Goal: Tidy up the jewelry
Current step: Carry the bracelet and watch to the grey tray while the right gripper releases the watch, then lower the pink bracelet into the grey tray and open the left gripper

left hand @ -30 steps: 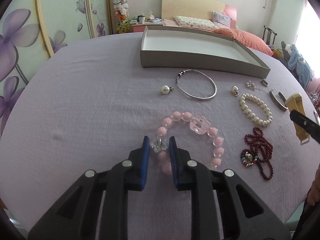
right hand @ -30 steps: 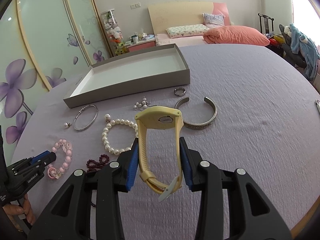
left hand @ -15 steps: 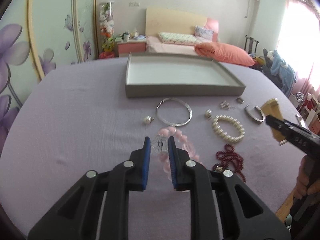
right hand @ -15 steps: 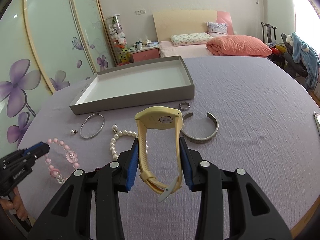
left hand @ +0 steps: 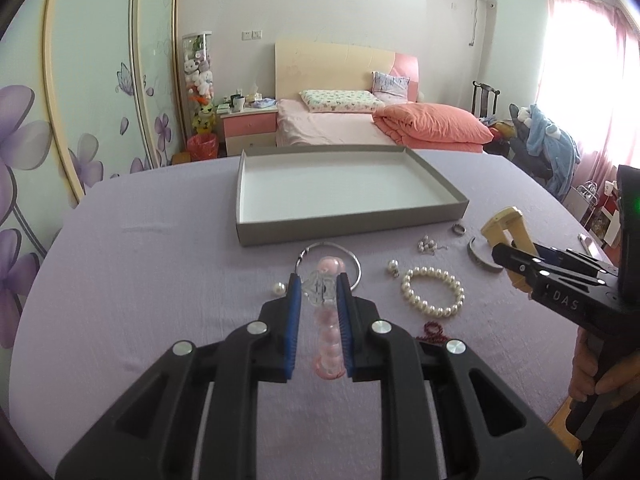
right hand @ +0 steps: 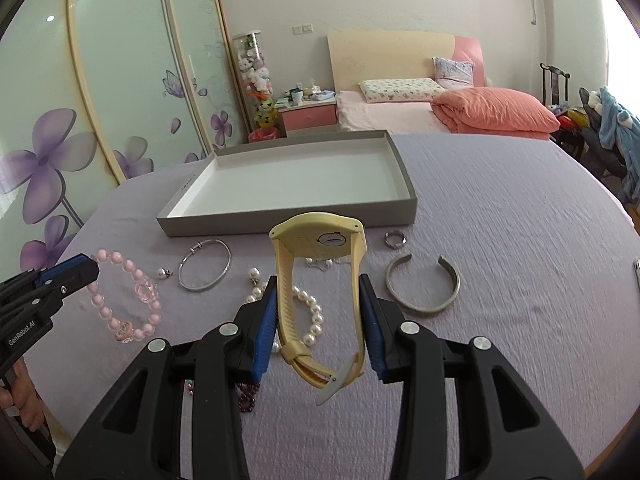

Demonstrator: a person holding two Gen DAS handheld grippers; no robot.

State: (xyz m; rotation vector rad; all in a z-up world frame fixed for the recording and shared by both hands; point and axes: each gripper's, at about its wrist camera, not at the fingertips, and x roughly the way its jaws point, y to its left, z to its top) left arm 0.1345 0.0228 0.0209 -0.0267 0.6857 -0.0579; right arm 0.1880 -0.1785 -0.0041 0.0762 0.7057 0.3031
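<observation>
My left gripper [left hand: 318,286] is shut on a pink bead bracelet [left hand: 326,334], clamped at its clear crystal charm and hanging off the purple cloth. In the right wrist view the same pink bracelet [right hand: 132,292] dangles from the left gripper [right hand: 90,270]. My right gripper [right hand: 318,284] is shut on a yellow watch [right hand: 320,264], its strap loop squeezed between the blue pads, the case held up above the table. An empty grey tray [left hand: 344,220] [right hand: 280,222] lies beyond both.
On the purple cloth lie a silver bangle [right hand: 205,266], a pearl bracelet [left hand: 434,292], an open silver cuff [right hand: 424,286], a ring [right hand: 395,239], pearl earrings [left hand: 279,289], a small charm [left hand: 428,245] and dark red beads [left hand: 434,330]. A bed stands behind.
Both grippers have risen. The pink bracelet has come up off the cloth and now hangs in the left gripper. The yellow watch sits higher, and the tray looks nearer in both views.
</observation>
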